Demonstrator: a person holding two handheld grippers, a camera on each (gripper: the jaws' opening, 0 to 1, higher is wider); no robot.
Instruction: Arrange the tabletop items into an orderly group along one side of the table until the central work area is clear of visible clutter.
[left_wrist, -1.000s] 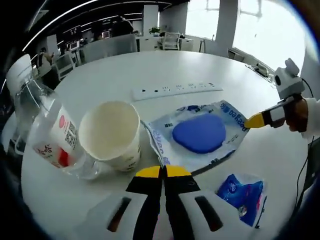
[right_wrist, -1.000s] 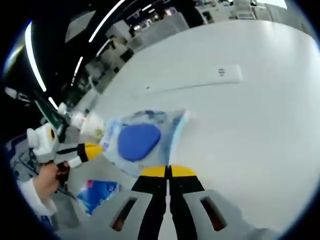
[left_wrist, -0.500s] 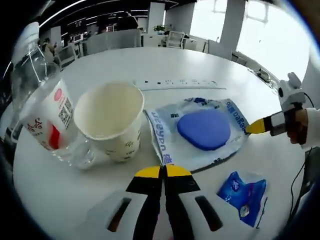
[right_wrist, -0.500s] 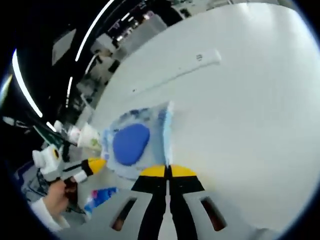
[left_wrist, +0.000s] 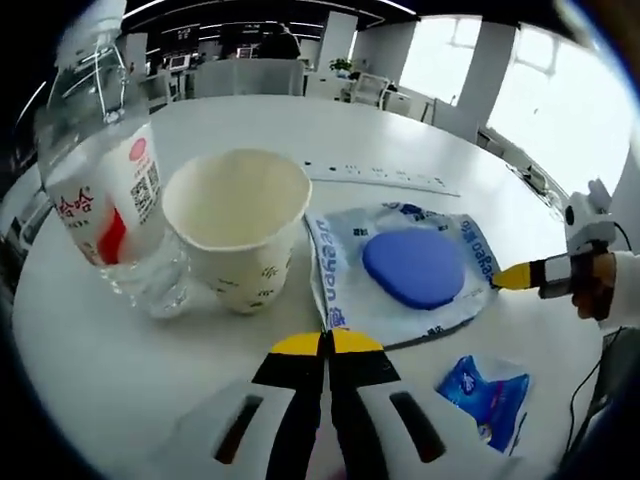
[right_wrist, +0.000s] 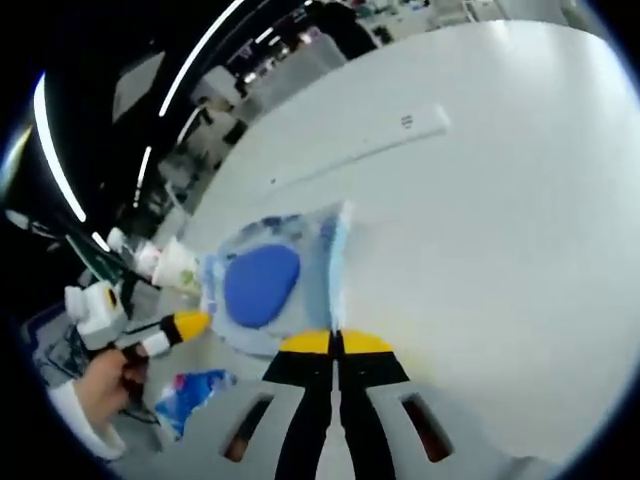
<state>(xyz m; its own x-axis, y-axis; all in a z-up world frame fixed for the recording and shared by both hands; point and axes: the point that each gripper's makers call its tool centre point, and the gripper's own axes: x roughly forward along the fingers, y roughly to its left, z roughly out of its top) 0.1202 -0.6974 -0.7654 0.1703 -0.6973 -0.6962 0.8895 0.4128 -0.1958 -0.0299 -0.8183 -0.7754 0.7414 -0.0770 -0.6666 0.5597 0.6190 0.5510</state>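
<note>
A clear pouch (left_wrist: 415, 265) with a blue round pad inside lies on the white round table (left_wrist: 250, 130). My left gripper (left_wrist: 326, 344) is shut, its yellow tips on the pouch's near edge. My right gripper (left_wrist: 510, 277) comes in from the right, pinching the opposite edge. In the right gripper view the pouch (right_wrist: 268, 285) has its edge raised at my right gripper (right_wrist: 336, 342), with my left gripper (right_wrist: 188, 322) at its far side. A paper cup (left_wrist: 240, 240) and a clear labelled bottle (left_wrist: 100, 190) stand left of the pouch.
A small blue packet (left_wrist: 485, 385) lies on the table near the pouch; it appears again (right_wrist: 195, 390) below the left gripper. A white power strip (left_wrist: 385, 175) lies farther back. A hand (right_wrist: 100, 375) holds the left gripper. Office chairs and desks stand beyond the table.
The right gripper has lifted the pouch's edge it holds. The left gripper view has shifted; the bottle and cup now look larger. The pouch has stayed at both pairs of tips.
</note>
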